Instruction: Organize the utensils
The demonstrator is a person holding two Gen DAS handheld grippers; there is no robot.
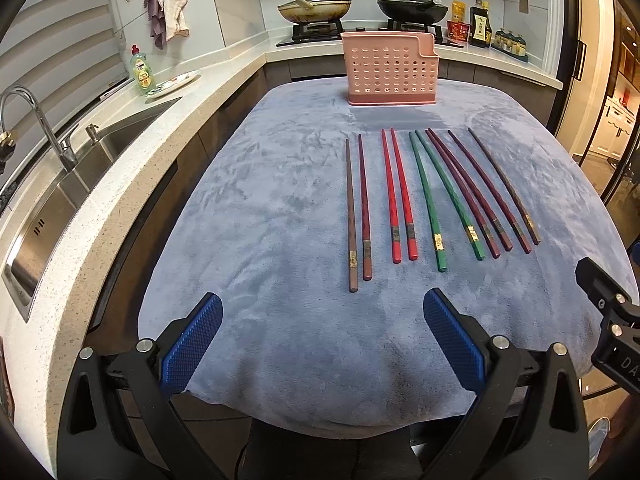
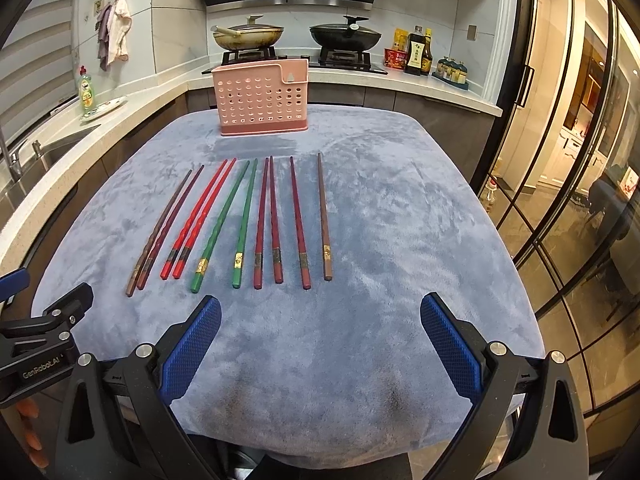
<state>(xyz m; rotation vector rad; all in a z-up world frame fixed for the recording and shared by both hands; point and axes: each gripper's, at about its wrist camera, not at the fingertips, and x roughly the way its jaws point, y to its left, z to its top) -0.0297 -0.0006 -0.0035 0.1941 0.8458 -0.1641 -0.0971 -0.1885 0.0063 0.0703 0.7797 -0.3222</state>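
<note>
I hold my left gripper [image 1: 322, 344] and right gripper [image 2: 320, 344] low at six o'clock, fingers apart and empty, since the chopsticks [image 1: 416, 200] lie paired by colour ahead and the pink holder [image 1: 390, 68] waits at twelve.

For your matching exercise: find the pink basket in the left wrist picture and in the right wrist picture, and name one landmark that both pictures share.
Left wrist view: the pink basket stands upright at the far end of the blue cloth, right of centre, beyond the chopstick tips.
Right wrist view: the pink basket stands at the far end of the cloth, left of centre.
Shared landmark: the black pan on the stove behind the basket.
</note>
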